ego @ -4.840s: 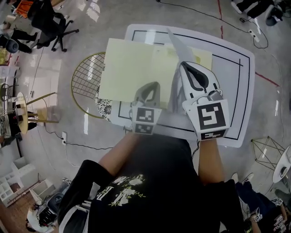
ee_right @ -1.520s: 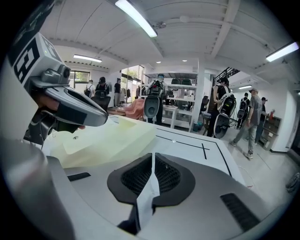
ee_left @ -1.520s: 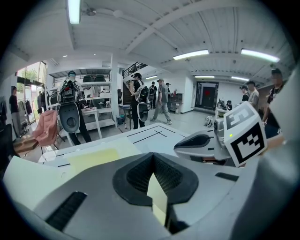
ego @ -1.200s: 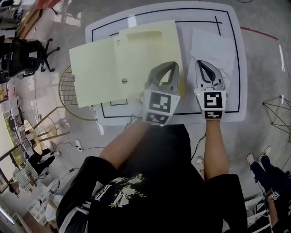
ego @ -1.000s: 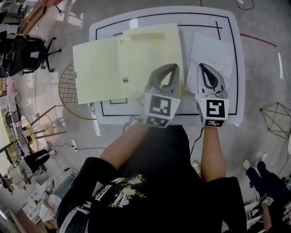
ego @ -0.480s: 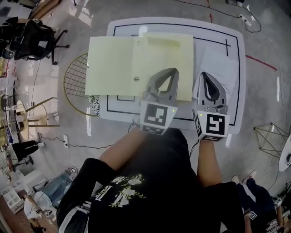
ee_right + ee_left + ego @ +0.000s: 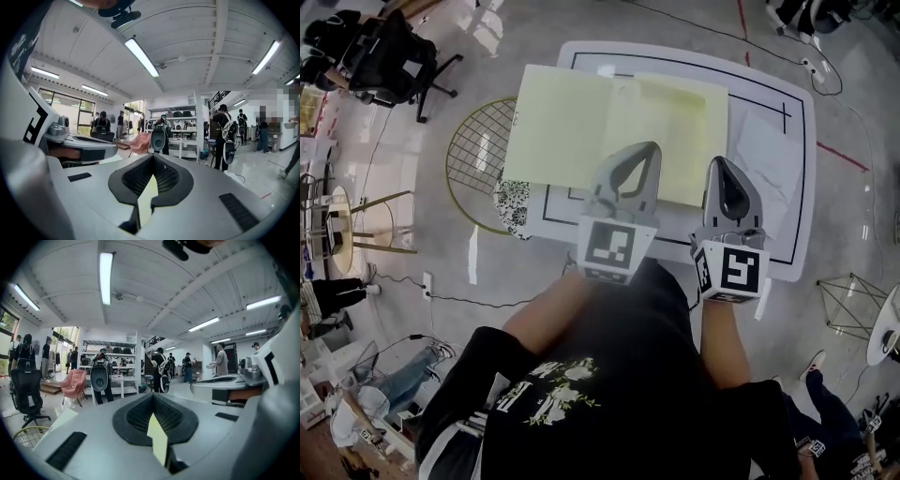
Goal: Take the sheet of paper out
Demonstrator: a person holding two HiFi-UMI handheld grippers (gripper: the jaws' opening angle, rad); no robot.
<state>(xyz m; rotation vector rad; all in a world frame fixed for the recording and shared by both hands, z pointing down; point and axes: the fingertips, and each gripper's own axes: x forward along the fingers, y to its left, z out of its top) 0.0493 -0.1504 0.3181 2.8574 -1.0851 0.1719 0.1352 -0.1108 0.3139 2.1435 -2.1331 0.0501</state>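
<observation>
**Sheet out of the folder, both claws shut and empty**

I'm taking the yellow folder [image 7: 572, 131] as my marker. It lies open and flat on the white table [image 7: 803, 150]. Its left flap hangs past the table's edge, above a round gold wire grid [image 7: 473, 159] on the floor. My left gripper [image 7: 648, 150] hovers over the folder's right half, lifted clear of it. In the left gripper view its jaws meet at the tips and grip nothing; only a pale yellow sliver shows through the slit behind them. My right gripper [image 7: 719, 162] hangs just off the folder's right edge, its jaws also closed on nothing. The sheet of paper [image 7: 769, 164] lies white and flat on the table just right of the folder, outside it, partly hidden under the right gripper.
</observation>
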